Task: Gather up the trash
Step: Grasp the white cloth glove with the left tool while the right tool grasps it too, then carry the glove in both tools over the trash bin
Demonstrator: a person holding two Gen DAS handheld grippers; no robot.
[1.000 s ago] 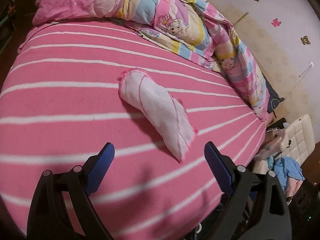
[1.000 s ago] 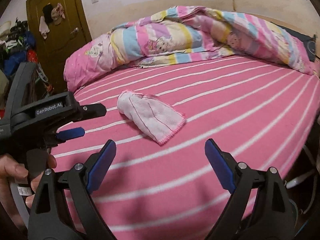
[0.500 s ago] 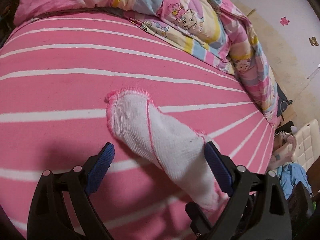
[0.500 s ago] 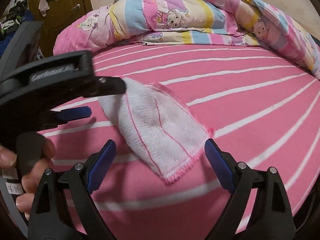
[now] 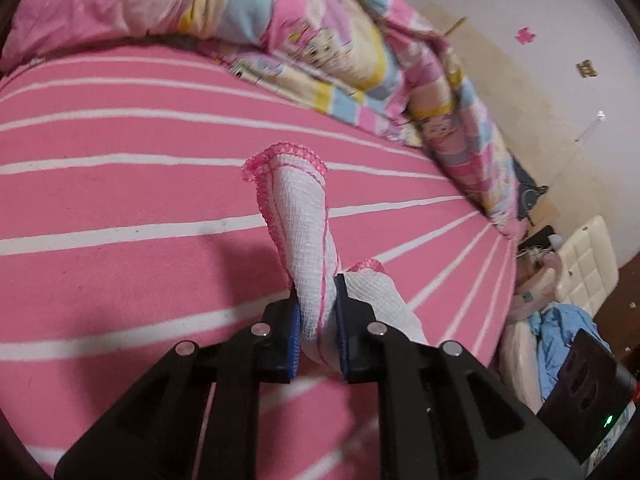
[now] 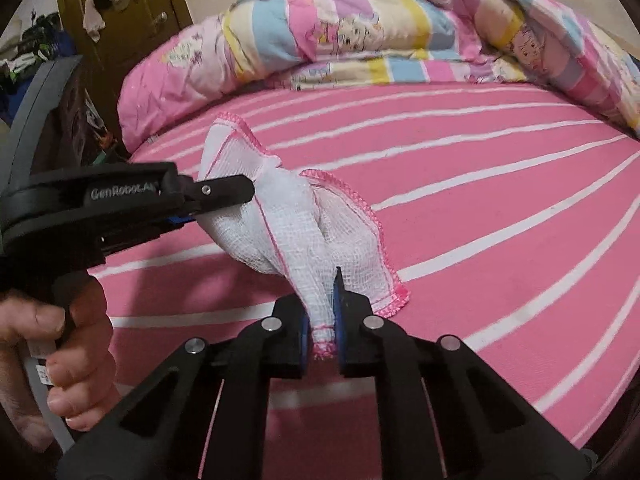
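Gauzy cloth (image 5: 304, 216) is pinched by both left tongs (image 5: 317, 330) and right tongs (image 6: 322, 330), likely to lift it off the bed (image 6: 500, 208).

Left gripper (image 5: 317, 330) clamped on white cloth (image 5: 304, 232) — above pink striped bed (image 5: 120, 200).

My black tongs, the left gripper (image 5: 317, 322) and right gripper (image 6: 321, 322), have blue pads. The cloth (image 6: 304, 228) is white gauze with a pink stitched edge. The bedsheet (image 6: 480, 208) is pink with thin white stripes. The quilt (image 6: 360, 32) shows pink, blue and yellow bands with cartoon faces. The door (image 6: 132, 12) is dark yellow-brown.
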